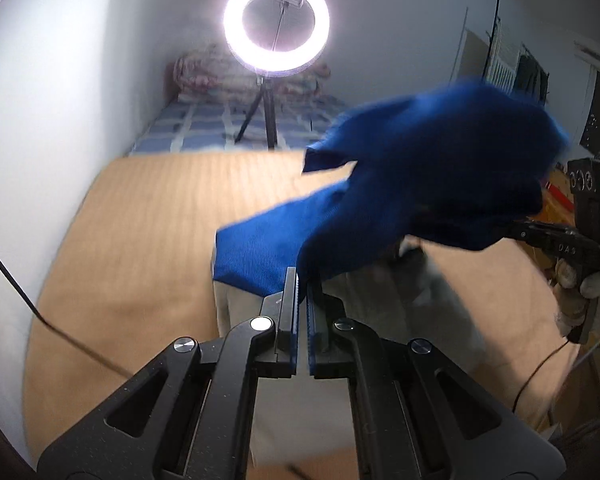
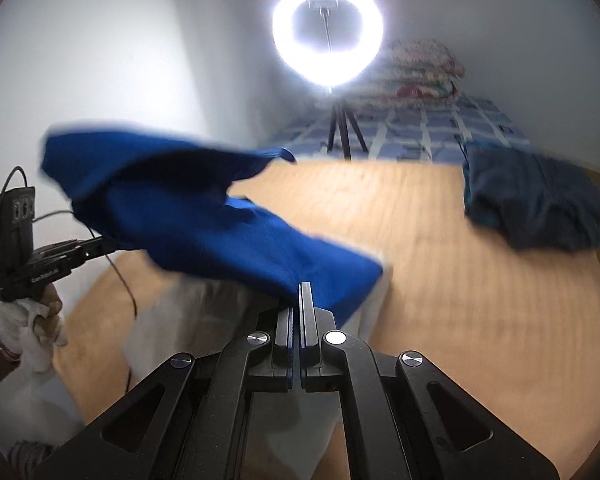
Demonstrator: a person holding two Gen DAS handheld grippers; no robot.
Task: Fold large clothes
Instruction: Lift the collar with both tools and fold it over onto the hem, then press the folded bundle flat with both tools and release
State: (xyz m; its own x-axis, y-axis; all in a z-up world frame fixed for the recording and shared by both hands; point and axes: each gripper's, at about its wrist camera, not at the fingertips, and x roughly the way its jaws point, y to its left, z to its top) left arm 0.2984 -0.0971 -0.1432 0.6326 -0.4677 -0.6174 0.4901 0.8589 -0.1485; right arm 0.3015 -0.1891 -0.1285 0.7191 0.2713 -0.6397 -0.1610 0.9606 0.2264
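left gripper (image 1: 302, 280) and right gripper (image 2: 300, 294) fingers clamp blue garment (image 1: 420, 184) (blurred) above wooden table (image 1: 148, 216); ring light (image 1: 276, 20) behind.

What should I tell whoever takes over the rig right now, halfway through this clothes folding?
Left gripper: shut on the blue garment.
Right gripper: shut on the same garment at another edge.
The blue garment hangs lifted between both grippers above the tan table, blurred and unfolded. A white cloth lies beneath it. A dark garment sits bundled at the table's far right.
Done: the blue garment is picked up with both grippers.
Left: lay it flat and fold it. Whether the dark garment counts as folded is unclear.
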